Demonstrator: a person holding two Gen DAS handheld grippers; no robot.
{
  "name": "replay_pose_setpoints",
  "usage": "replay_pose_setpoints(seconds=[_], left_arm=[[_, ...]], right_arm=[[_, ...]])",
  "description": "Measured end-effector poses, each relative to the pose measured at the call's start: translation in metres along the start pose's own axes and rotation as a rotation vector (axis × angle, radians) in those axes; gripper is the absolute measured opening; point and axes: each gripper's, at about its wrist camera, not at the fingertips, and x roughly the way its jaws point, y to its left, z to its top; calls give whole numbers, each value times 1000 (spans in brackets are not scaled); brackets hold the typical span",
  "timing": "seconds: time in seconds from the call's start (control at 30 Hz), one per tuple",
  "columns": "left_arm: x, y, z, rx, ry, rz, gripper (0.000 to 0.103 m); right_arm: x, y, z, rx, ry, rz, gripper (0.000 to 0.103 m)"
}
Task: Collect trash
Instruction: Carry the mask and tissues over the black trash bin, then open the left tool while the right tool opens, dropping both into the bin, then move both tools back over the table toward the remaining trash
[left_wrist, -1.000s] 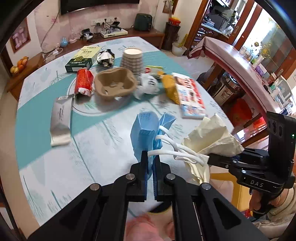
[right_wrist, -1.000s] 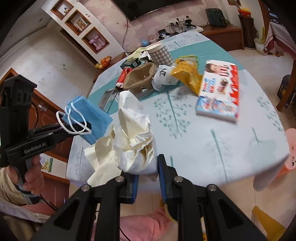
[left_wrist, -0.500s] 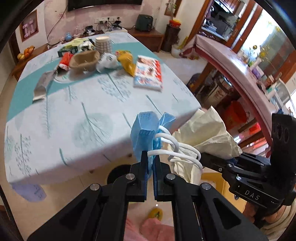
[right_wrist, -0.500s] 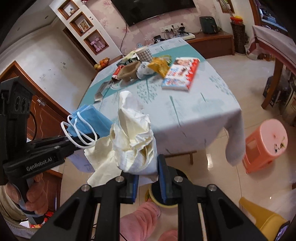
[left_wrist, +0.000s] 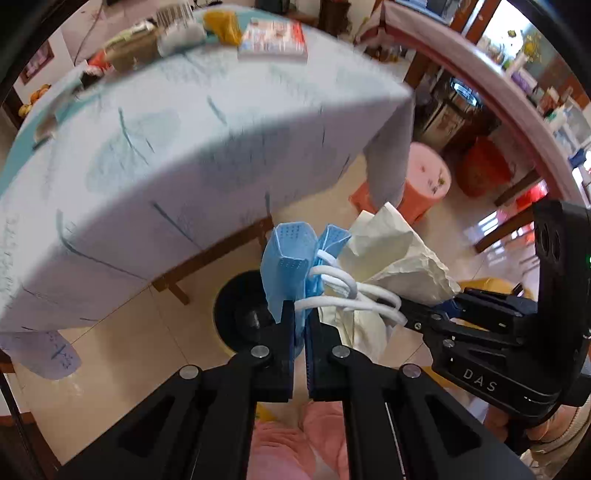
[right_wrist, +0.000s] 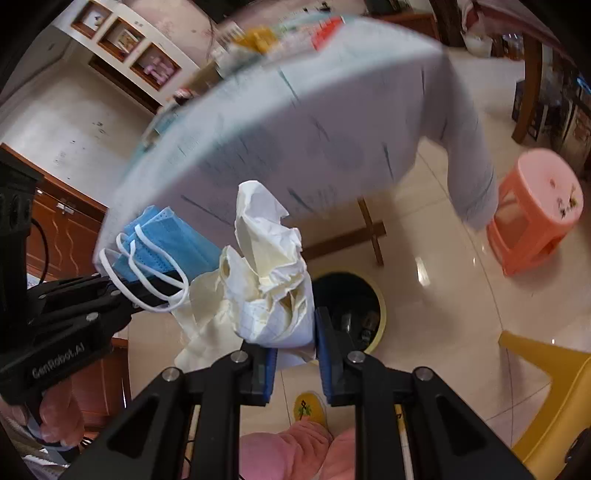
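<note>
My left gripper (left_wrist: 300, 319) is shut on a folded blue face mask (left_wrist: 290, 254) whose white ear loops (left_wrist: 347, 291) hang off to the right. Just beside it, my right gripper (right_wrist: 293, 334) is shut on a crumpled wad of cream tissue paper (right_wrist: 271, 280). Both hang above the floor, in front of the table's edge. Below them a round black trash bin (right_wrist: 351, 299) with a yellowish rim stands on the tiles; the same trash bin (left_wrist: 238, 312) shows behind the mask. Each gripper is seen in the other's view: the right one (left_wrist: 421, 314), the left one (right_wrist: 162, 286).
The table (left_wrist: 166, 147) with its pale tablecloth holds more litter at the far side: a snack box (left_wrist: 273, 37), a yellow bag (left_wrist: 223, 31), a paper tray (left_wrist: 135, 51). A pink plastic stool (right_wrist: 535, 210) and a yellow chair (right_wrist: 554, 391) stand on the floor. Pink slippers (left_wrist: 295, 439) are below.
Both grippers have moved back off the tabletop and downward with their loads still held. The table edge now fills the upper view and the trash bin has come into sight below.
</note>
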Motion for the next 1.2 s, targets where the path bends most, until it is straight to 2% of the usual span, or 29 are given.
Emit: replay_pose_setpoints(seconds=[0.4, 0.57, 0.63, 0.67, 0.73, 0.77, 0.8, 0.9, 1.2], left_arm=[[143, 33, -41, 11, 97, 29, 3], [187, 46, -49, 23, 115, 60, 4], [199, 48, -48, 40, 110, 68, 8], [208, 50, -49, 54, 118, 69, 14], [222, 55, -50, 65, 135, 87, 33], [226, 57, -49, 61, 148, 93, 53], [231, 59, -50, 52, 161, 102, 65], [236, 65, -49, 27, 161, 101, 65], [209, 64, -46, 36, 113, 109, 65]], right_arm=[[142, -39, -36, 28, 84, -76, 19], [201, -50, -46, 23, 142, -89, 20], [219, -53, -45, 11, 150, -109, 24], [226, -54, -45, 11, 153, -120, 24], [237, -59, -46, 21, 153, -129, 28], [242, -63, -46, 31, 149, -124, 34], [243, -66, -45, 43, 138, -118, 41], [241, -68, -44, 52, 110, -116, 53], [216, -66, -41, 94, 56, -123, 54]])
